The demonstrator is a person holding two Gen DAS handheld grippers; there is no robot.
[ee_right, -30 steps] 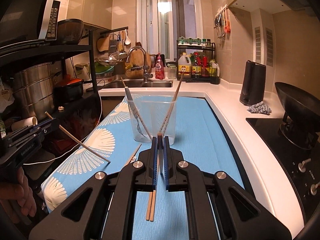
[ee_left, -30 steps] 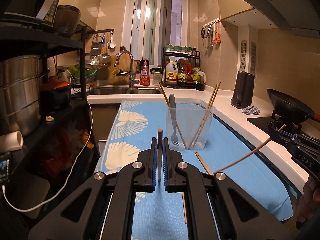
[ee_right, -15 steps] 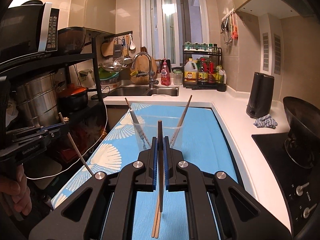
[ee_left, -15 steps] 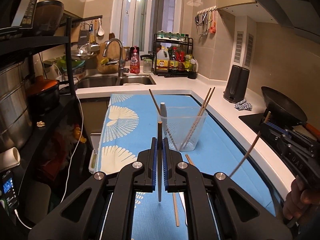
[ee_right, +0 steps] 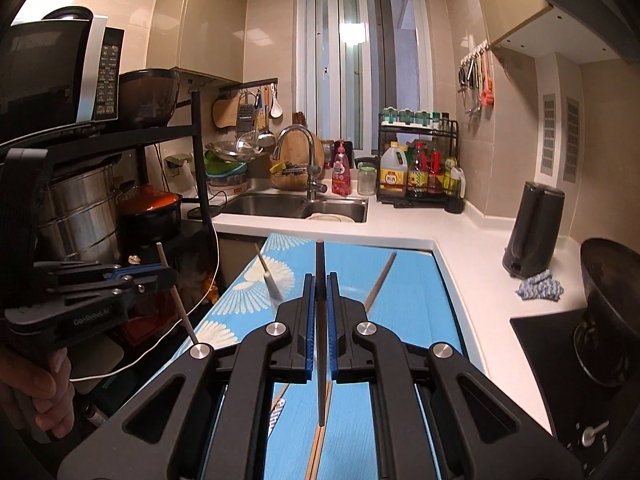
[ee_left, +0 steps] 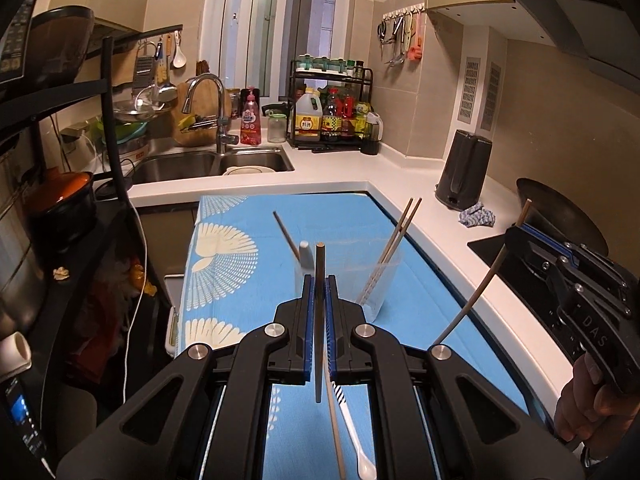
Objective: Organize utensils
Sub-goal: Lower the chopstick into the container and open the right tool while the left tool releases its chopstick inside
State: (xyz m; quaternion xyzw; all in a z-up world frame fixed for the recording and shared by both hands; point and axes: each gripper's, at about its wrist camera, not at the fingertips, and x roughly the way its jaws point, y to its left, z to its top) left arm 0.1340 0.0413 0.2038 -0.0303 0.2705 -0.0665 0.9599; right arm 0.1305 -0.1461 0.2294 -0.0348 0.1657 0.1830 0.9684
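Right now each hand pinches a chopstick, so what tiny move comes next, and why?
Probably carry the left gripper forward over the clear cup and tip its chopstick in. Both jaws are shut on chopsticks, lifted off the blue mat, and the cup already holds others.

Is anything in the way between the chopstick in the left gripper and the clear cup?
Nothing visible blocks it. The left gripper holds its chopstick just short of the cup, with only open air between.
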